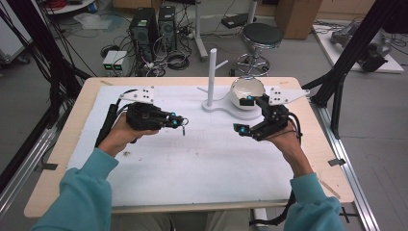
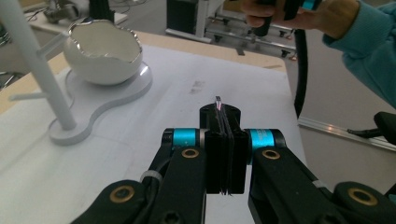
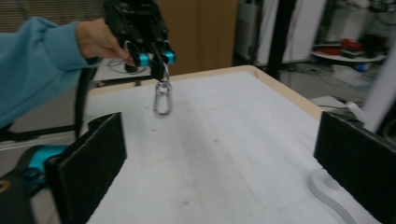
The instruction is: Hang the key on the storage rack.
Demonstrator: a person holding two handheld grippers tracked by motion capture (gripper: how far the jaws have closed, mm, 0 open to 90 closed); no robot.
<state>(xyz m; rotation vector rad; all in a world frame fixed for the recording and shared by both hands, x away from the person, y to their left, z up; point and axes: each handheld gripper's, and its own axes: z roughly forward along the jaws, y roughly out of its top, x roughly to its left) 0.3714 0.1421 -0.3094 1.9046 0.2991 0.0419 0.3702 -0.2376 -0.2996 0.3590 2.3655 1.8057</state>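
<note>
In the high view, the left gripper (image 1: 177, 120) is sitting in the left middle of the frame, above the white mat (image 1: 192, 163), and it is clenching a small metal carabiner (image 1: 183, 129) that is hanging down from its tips, clear of the mat. In the right gripper view, the same carabiner (image 3: 162, 99) is appearing in the upper left of the frame, dangling from the closed jaws of the left gripper (image 3: 159, 58), with its silver loop pointing down. In the left gripper view, the jaws are pressing flat together and a thin edge of the carabiner (image 2: 218, 103) is sticking out between the tips. The right gripper (image 1: 244, 114) is standing in the right middle of the high view with its jaws released and wide apart, holding nothing. Behind it, near the upper centre, a white bowl (image 1: 247, 92) with a jagged rim is resting on the base of a white stand (image 1: 212, 77).
</note>
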